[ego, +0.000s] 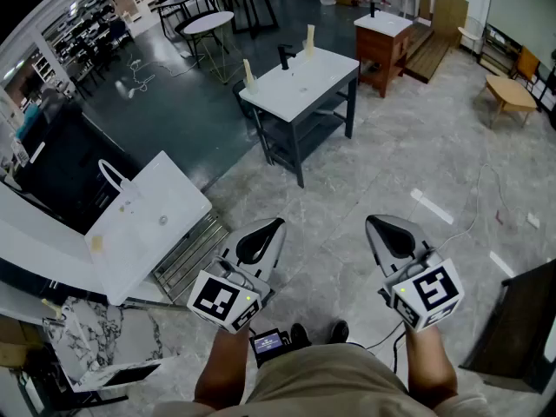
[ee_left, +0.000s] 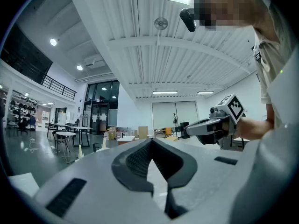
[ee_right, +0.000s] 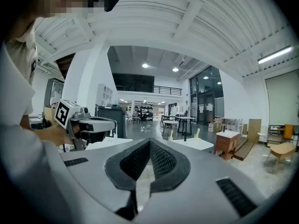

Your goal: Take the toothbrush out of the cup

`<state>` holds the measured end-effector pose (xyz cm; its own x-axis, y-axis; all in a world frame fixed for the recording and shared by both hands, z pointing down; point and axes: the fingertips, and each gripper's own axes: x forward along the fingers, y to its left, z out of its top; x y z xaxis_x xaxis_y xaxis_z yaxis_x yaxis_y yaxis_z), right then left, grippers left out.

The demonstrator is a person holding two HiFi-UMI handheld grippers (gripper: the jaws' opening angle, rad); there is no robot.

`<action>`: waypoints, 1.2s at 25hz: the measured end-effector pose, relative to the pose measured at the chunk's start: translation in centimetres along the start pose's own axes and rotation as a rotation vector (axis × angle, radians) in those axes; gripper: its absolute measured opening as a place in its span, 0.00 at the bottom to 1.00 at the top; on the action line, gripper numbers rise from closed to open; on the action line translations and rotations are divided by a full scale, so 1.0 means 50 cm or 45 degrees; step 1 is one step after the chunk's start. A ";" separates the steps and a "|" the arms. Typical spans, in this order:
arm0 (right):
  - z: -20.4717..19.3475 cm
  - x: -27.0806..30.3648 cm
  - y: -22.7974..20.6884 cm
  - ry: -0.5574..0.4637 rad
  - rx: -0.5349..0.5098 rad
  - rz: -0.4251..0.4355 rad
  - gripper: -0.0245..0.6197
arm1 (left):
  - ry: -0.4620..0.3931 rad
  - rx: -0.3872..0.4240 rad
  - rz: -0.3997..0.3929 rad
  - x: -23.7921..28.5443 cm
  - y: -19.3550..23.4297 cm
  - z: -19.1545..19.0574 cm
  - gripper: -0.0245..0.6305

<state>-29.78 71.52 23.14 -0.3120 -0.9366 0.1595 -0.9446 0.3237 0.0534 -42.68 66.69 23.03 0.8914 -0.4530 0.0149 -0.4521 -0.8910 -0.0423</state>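
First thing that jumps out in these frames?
In the head view's foreground the left gripper and right gripper are both shut and empty, held side by side above the floor. Ahead of them, apart from both, stands a white table with a black faucet. A white countertop sits at lower left.

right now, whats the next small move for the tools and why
Probably step toward the white table ahead: the left tool and right tool are both shut and empty, over the floor, well short of any table. No cup or toothbrush can be made out yet.
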 end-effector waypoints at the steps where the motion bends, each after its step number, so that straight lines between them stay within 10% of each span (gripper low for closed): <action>1: 0.000 0.003 0.000 0.001 -0.001 -0.002 0.04 | 0.000 0.001 0.001 0.001 0.004 0.000 0.05; 23: 0.024 0.077 0.015 -0.035 0.011 -0.102 0.05 | -0.048 0.003 -0.045 -0.008 0.106 -0.021 0.05; 30: 0.004 0.123 -0.095 -0.032 0.051 -0.120 0.05 | 0.003 0.003 -0.050 0.096 0.144 -0.042 0.05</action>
<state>-27.24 64.20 23.69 -0.2236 -0.9659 0.1309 -0.9730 0.2290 0.0276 -41.73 58.05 24.91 0.9085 -0.4175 0.0193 -0.4164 -0.9081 -0.0439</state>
